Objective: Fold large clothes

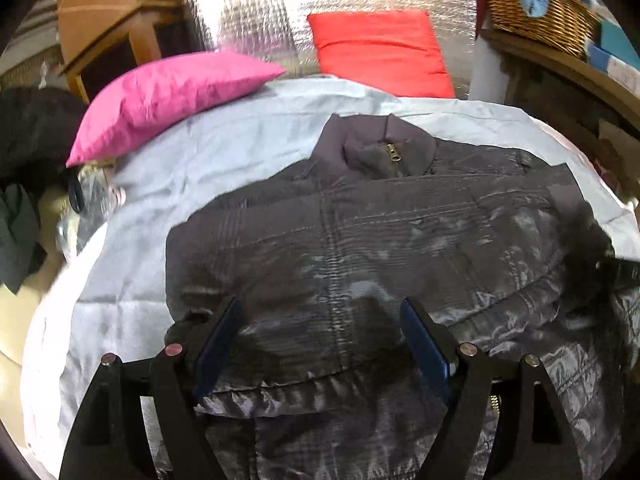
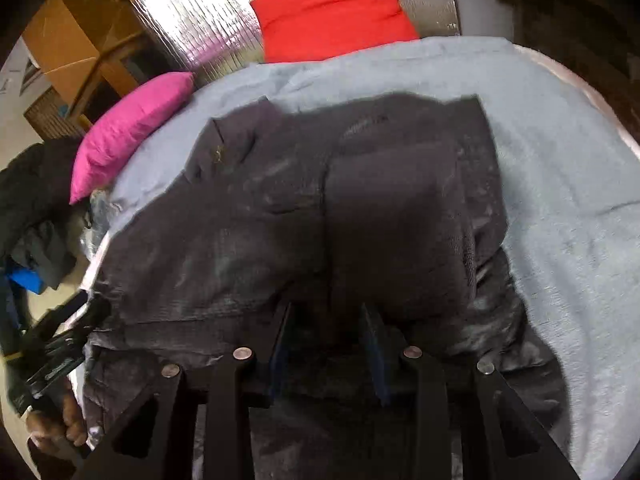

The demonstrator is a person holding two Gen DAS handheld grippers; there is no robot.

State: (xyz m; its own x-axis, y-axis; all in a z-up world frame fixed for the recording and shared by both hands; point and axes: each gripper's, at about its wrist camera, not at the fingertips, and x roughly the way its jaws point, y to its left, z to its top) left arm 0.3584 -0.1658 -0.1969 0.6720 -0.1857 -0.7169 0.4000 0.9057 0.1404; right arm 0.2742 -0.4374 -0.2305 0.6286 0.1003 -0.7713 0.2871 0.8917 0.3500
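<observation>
- Cluttered room; bed covered by a pale blue sheet [image 1: 248, 152], with a silver quilted foil panel [image 1: 256, 4] behind it, a pink satin cushion [image 1: 160, 96] far left and a red cushion [image 1: 380, 52] at the far edge
- Dark grey quilted puffer jacket [image 1: 360, 232] lies front-up mid-bed, brass-zip collar [image 1: 396, 152] at the far end, hem nearest the grippers
- Progress, my read: early to middle. The sleeves seem tucked in over the body, and a darker panel lies across the right half in the right wrist view. The hem-to-collar fold is not done yet
- Left gripper [image 1: 320, 344]: fingers spread wide, nothing between them, over the near hem
- Right gripper [image 2: 326, 344]: fingers apart with dark fabric in the gap; can't tell if they're pinching it or just hovering
- Hidden or unclear: near hem is behind both gripper bodies, jacket's right edge is blurred, so sleeve layout is uncertain
- Wicker basket [image 1: 536, 12] far right is cut off by the frame, dark clothes pile [image 1: 28, 140] at left is indistinct
</observation>
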